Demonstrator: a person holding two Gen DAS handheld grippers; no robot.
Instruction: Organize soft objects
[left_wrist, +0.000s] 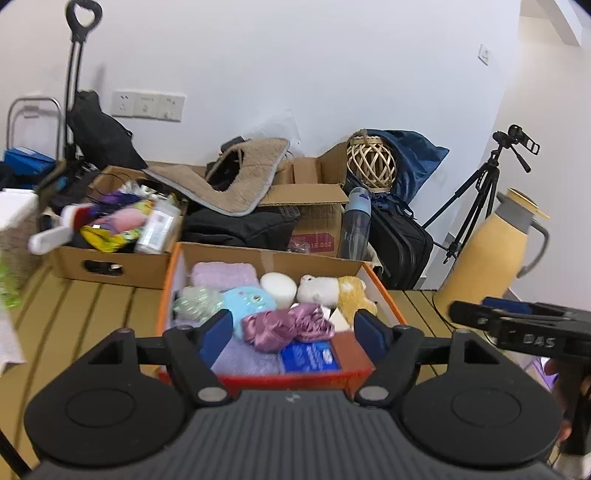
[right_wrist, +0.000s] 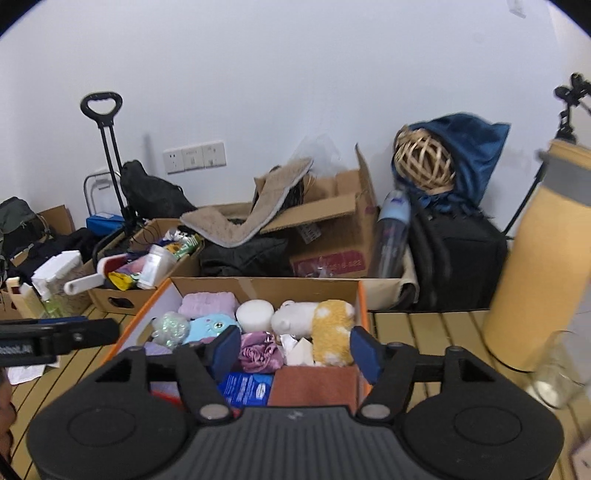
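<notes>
An orange-rimmed cardboard box (left_wrist: 167, 295) sits on the slatted table, packed with soft things. Inside are a lilac towel (left_wrist: 221, 275), a white round sponge (left_wrist: 279, 286), a white plush (left_wrist: 317, 290), a yellow plush (left_wrist: 352, 295), a blue plush (left_wrist: 249, 304), a purple satin cloth (left_wrist: 288, 325), a blue pack (left_wrist: 310, 356) and a brown cloth (right_wrist: 314, 384). My left gripper (left_wrist: 295, 326) hovers open above the box's near end, holding nothing. My right gripper (right_wrist: 295, 349) is open too, above the same box (right_wrist: 364, 295), with the satin cloth (right_wrist: 258, 354) below its gap.
A second carton (left_wrist: 110, 264) of mixed items stands at the back left. Behind are more cartons, a beige mat (left_wrist: 229, 181), a wicker ball (left_wrist: 371, 166), a water bottle (left_wrist: 356, 221) and a black bag. A tan thermos (right_wrist: 543, 258) and a glass jar (right_wrist: 557, 373) stand right.
</notes>
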